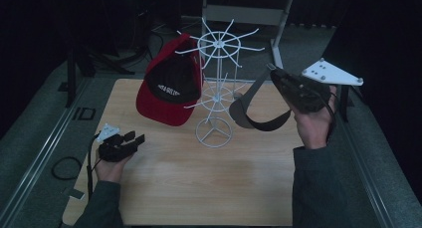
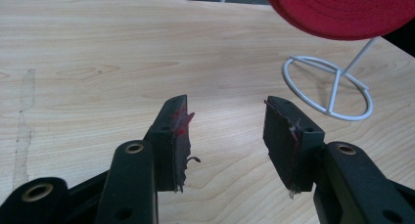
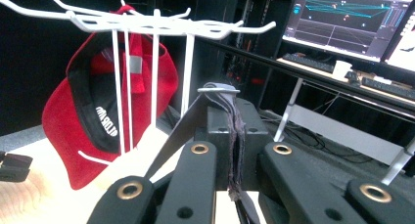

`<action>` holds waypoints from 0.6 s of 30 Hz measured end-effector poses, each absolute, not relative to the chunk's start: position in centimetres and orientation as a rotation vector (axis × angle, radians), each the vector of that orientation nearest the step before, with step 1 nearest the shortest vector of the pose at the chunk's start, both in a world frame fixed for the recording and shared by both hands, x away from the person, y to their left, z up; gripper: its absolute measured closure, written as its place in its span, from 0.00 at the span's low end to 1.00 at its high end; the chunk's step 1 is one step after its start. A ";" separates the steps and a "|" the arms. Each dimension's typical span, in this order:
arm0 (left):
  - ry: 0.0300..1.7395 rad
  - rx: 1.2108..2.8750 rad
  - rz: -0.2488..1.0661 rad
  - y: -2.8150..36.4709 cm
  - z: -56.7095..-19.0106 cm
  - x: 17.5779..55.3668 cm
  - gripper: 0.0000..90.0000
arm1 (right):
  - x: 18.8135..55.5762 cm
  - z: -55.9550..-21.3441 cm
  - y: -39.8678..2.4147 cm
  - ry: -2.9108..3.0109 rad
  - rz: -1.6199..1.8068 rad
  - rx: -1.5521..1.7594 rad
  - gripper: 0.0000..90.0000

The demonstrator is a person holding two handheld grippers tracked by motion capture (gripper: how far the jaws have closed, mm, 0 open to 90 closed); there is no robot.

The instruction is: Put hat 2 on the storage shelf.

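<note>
While red cap (image 1: 166, 86) hangs, right gripper (image 1: 272, 73) clamps visor (image 1: 254, 113).

Rack (image 1: 215, 88) stands mid-table (image 1: 199, 188), toward far edge. Cap (image 1: 169, 86) hangs on rack's left side, off the top hooks, clear of tabletop. My right gripper (image 1: 271, 71) is up to the right of rack w/ a visor (image 1: 254, 108) clamped in it; visor hangs below, just right of rack's lower tier, above the table. My left gripper (image 1: 132, 137) sits low at table's left, in front-left of rack base, below cap, well apart from both.
</note>
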State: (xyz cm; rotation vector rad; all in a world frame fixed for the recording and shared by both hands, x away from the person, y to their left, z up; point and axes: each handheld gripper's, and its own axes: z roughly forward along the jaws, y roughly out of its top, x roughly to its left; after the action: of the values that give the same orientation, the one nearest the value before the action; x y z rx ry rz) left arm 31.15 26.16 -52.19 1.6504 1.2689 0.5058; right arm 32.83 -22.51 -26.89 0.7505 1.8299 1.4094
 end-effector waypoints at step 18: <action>1.211 1.652 0.535 25.2 -51.6 31.1 0.59 | 33.0 -23.8 -22.2 1.799 1.421 0.693 0.97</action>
State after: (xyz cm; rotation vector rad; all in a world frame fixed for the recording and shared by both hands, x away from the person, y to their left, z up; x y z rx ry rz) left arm 31.08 25.23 -51.57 1.6524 1.2111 0.5349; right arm 33.01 -22.21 -23.80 0.6930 1.7993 1.4208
